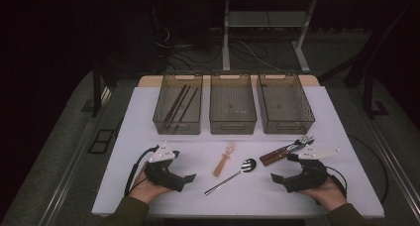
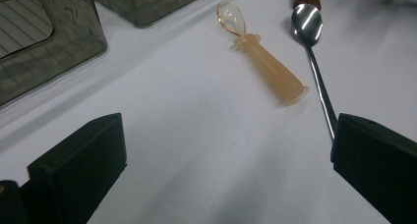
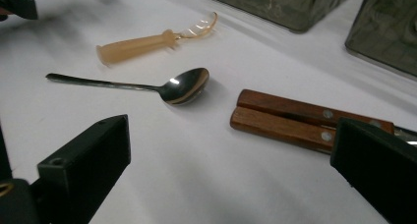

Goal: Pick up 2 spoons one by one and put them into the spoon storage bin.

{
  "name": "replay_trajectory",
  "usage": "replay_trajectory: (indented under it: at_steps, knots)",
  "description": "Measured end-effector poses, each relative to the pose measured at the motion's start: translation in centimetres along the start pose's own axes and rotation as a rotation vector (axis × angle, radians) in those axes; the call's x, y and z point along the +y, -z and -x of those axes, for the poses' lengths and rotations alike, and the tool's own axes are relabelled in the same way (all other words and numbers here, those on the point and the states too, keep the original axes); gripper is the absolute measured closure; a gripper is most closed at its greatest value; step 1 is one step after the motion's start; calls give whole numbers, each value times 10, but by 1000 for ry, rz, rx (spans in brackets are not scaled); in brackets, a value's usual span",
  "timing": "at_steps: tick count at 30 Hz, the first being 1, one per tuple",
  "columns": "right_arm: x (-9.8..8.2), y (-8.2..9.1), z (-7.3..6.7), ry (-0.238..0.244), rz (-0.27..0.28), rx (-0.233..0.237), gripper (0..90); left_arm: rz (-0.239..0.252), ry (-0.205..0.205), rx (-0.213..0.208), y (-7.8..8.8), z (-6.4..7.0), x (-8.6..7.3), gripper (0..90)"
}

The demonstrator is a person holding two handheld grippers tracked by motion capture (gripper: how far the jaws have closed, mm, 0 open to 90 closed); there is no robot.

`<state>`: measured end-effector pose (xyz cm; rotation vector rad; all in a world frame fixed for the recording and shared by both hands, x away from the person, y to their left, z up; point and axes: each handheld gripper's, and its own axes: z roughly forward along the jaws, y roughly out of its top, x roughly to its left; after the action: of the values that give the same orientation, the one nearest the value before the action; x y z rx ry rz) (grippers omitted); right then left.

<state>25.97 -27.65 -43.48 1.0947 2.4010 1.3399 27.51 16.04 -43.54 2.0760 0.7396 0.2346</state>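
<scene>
1. Three bins stand side by side at the table's [image 1: 148, 196] far edge: left bin [image 1: 178, 103], middle bin [image 1: 233, 103], right bin [image 1: 285, 103].
2. Chopsticks [image 1: 180, 103] lie inside the left bin.
3. Nearer the person, from left to right: plastic spoon [image 1: 224, 159], metal spoon [image 1: 232, 176], two wooden-handled forks [image 1: 286, 150].

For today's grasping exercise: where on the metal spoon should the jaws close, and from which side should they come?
Grip the metal spoon on its thin straight handle, about midway, coming from above with the jaws across it. It lies flat on the white table, handle free on both sides; the rounded bowl would likely slip.
</scene>
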Motion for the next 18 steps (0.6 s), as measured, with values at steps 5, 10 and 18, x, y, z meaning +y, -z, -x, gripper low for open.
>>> replay_trajectory:
  at_steps: [5, 10, 18]
  knots:
    - [6, -2, 2, -2, -7, 32, 14, -7, -13, -12, -1, 2, 1, 0]
    - [14, -10, 4, 8, -30, 82, 142, -7, -22, -21, -2, 3, 2, 0]
    - [24, -23, 2, 9, -18, 108, 196, -16, -46, -27, -3, 6, 3, 1]
